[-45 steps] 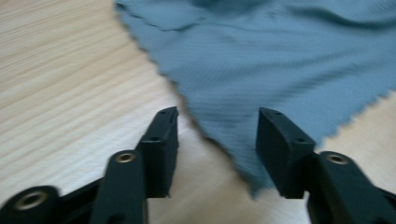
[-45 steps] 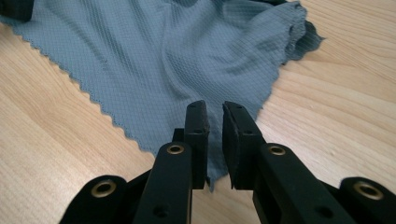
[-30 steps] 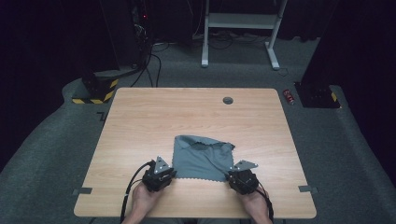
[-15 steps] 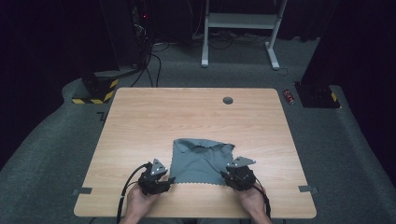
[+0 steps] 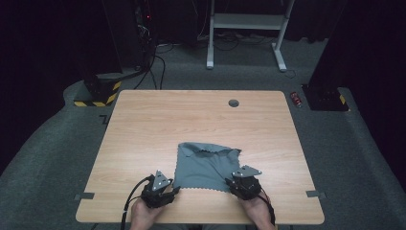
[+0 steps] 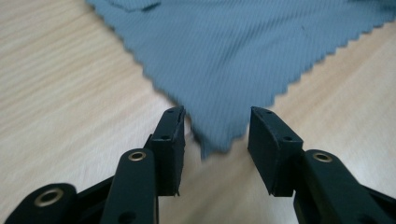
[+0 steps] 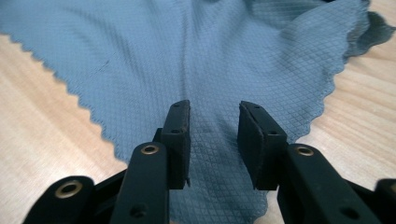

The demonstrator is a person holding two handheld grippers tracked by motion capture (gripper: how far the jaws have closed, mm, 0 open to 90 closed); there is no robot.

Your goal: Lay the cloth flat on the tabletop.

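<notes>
A grey-blue cloth [image 5: 206, 160] with a zigzag edge lies on the wooden table [image 5: 191, 120], its far edge folded over. My left gripper [image 5: 173, 190] sits at the cloth's near left corner. In the left gripper view the cloth [image 6: 233, 56] tapers to a corner between the open jaws of that gripper [image 6: 215, 116], untouched by the pads; the jaws have just been closing slightly. My right gripper [image 5: 231, 183] is at the near right corner. In the right gripper view the cloth [image 7: 187, 51] lies under and between its open jaws [image 7: 214, 109], which have just been opening.
A round cable hole [image 5: 233, 103] sits near the table's far edge. Tape strips [image 5: 84, 196] [image 5: 312, 194] mark the near corners. On the floor beyond are a red can [image 5: 297, 99], a white desk frame [image 5: 244, 21] and cables.
The left gripper has drawn back slightly toward the table's near edge, off the cloth's corner. The right gripper has barely shifted. The cloth stays in place.
</notes>
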